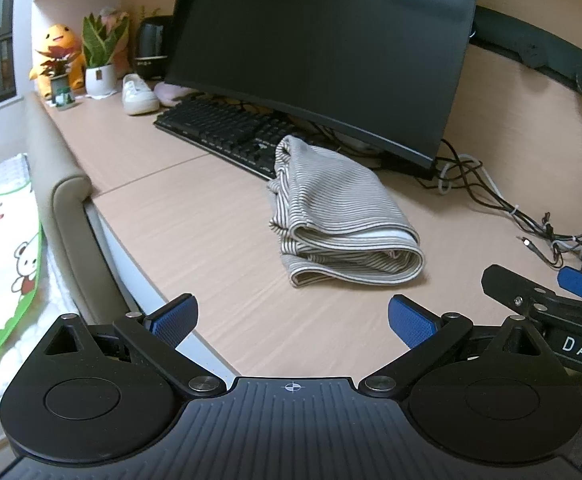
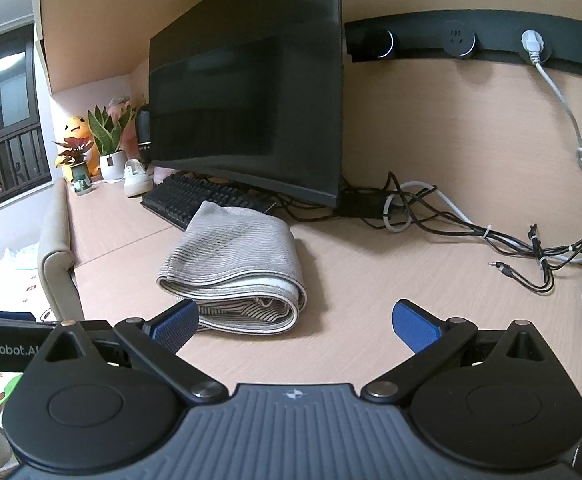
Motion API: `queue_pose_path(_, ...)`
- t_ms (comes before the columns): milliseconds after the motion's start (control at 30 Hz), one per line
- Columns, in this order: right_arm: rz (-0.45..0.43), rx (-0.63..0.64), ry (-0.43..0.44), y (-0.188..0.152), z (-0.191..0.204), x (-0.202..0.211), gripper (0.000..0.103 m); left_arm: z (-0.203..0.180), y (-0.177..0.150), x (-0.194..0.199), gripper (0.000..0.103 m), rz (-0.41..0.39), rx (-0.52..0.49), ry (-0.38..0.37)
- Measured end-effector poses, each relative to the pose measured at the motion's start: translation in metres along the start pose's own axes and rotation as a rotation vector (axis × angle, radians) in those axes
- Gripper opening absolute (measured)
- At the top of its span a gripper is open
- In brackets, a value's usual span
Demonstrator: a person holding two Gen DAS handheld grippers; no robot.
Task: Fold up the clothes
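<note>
Striped garment point(image 1: 343, 216) lying folded into a chunky bundle on the wooden tabletop point(image 1: 195, 216), far end resting against the front edge of the black keyboard point(image 1: 227, 132), rolled layers facing the cameras. Sits just under the big dark monitor point(image 1: 323, 48). Left hand-held gripper point(image 1: 293, 322) hovering near the tabletop's front edge, blue pads spread wide apart, nothing between them, well short of the bundle. Right hand-held gripper point(image 2: 295, 322) also spread wide and empty, left pad overlapping the bundle's near corner in the right wrist view, contact impossible to tell. Tangle of black and white cables point(image 2: 451, 224) off to the right behind the garment. Further back at the left: white sneaker point(image 1: 139, 94), potted plants point(image 1: 101, 56), orange plush toy point(image 1: 57, 52).
</note>
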State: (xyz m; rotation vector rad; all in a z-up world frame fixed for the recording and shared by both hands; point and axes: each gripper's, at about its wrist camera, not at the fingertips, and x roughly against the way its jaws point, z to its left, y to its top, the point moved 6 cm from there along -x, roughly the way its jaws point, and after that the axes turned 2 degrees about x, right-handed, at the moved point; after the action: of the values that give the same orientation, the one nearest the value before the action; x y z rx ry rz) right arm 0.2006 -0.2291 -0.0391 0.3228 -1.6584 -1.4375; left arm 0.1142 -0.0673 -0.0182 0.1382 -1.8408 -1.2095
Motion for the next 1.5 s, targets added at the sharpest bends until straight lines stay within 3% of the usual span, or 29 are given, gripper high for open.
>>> queue_pose_path(400,0.016,0.005,0.012,-0.0028,0.0007,-0.0025,0.103,0.0041,-0.0046,-0.0061,0.103,0.032,0.02,0.005)
queue_pose_path(1500,0.019,0.0,0.003,-0.0032,0.0009,-0.0035,0.103,0.0025,-0.0021,-0.0034,0.103,0.023,0.011,0.004)
